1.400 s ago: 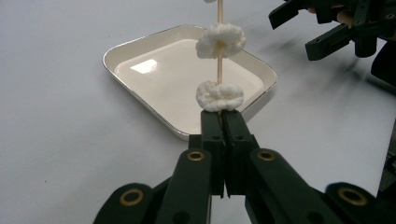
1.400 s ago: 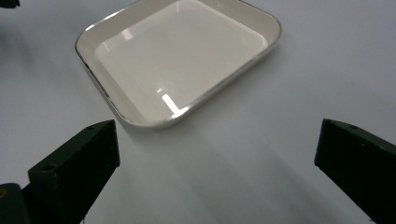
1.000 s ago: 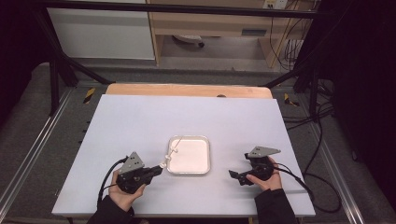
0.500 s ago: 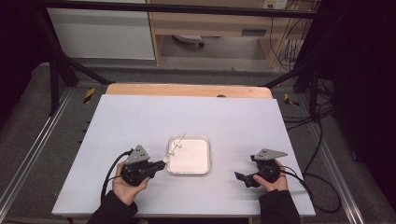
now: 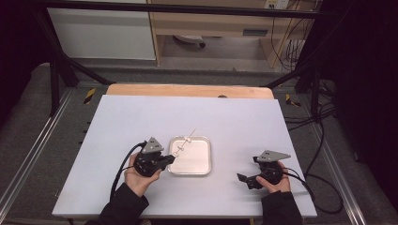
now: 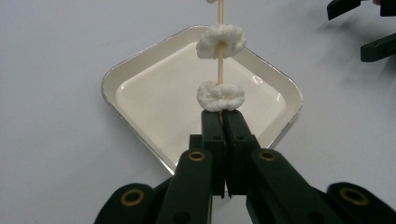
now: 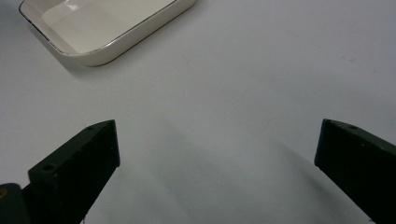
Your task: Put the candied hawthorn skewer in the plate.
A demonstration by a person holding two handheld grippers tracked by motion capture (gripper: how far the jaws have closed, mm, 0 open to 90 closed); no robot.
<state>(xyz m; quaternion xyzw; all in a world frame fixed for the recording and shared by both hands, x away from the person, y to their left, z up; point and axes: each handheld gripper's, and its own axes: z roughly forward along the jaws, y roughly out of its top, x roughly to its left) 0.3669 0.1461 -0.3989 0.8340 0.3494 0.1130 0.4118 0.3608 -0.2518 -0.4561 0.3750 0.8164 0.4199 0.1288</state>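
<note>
My left gripper [image 6: 223, 114] pinches a wooden skewer [image 6: 220, 44] threaded with white puffs [image 6: 220, 95], held over the square white tray [image 6: 140, 100]. My right gripper [image 7: 217, 154] rests well apart on the table [image 5: 281, 126], jaws spread wide, holding nothing.

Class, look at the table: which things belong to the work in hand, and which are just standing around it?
In use:
- left gripper, shut on the skewer
- white pieces threaded on the skewer
- square dish beneath them
- right gripper, open, waiting beside the dish

Just about:
- wooden board at the table's far edge
- cables off the table's right side
</note>
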